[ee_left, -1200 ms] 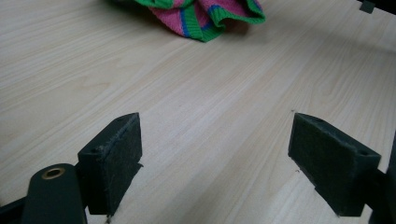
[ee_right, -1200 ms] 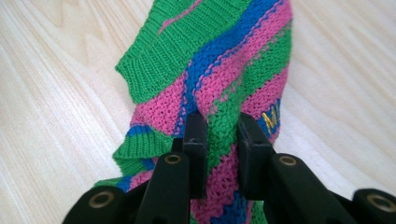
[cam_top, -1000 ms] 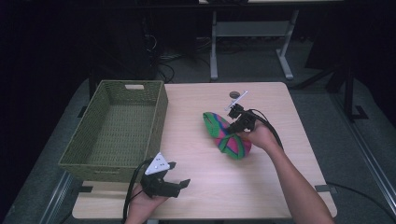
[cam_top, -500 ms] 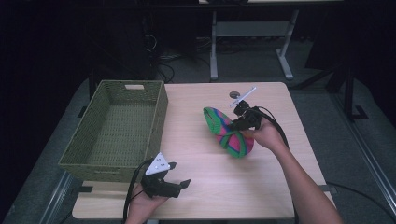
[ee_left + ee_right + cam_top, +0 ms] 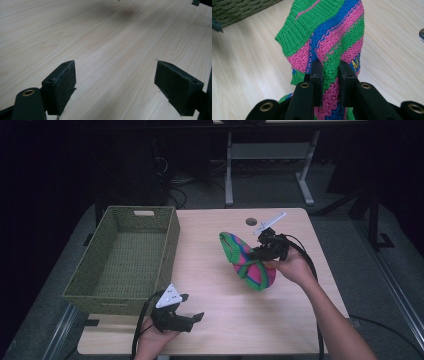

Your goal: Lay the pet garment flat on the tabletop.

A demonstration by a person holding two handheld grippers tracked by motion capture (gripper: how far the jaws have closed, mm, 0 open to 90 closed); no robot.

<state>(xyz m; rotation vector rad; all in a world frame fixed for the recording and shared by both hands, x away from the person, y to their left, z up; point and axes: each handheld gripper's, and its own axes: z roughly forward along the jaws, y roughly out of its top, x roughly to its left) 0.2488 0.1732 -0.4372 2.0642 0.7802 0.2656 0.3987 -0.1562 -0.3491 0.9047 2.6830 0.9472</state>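
Knitted striped garment (image 5: 247, 262) in green, pink and blue, chunky ribbed yarn, sits mid-table toward the right side, bunched into a curved lump, upper part lifted off the light wood-grain table (image 5: 215, 330). Right gripper (image 5: 261, 251), black, grey three-cornered plate on top, clamped onto a fold of the knit; in the right gripper view the two black jaws pinch the fabric between them, jaws nearly closed with only the thickness of yarn in the gap. Same view: green ribbed hem edge up top, diagonal pink and blue bands, a bit of yellow stitched lettering by the right jaw, too partial to read. Right hand (image 5: 292, 267) wraps the gripper body, black cable trails back along the forearm.

Olive-green woven rectangular basket (image 5: 95, 280) at table's left, slot handle cut in far wall, inside bare woven floor. Well apart from the knit.

Left gripper (image 5: 192, 320) near the front edge, just beside the basket's near corner, held low by left hand (image 5: 152, 342). Jaws spread wide, holding nothing; left gripper view shows two flat felt-like black pads (image 5: 61, 82) far apart over bare pale wood grain.

Small round hole (image 5: 251, 221) in tabletop at far side. Dark floor, metal desk legs and cables behind the table.
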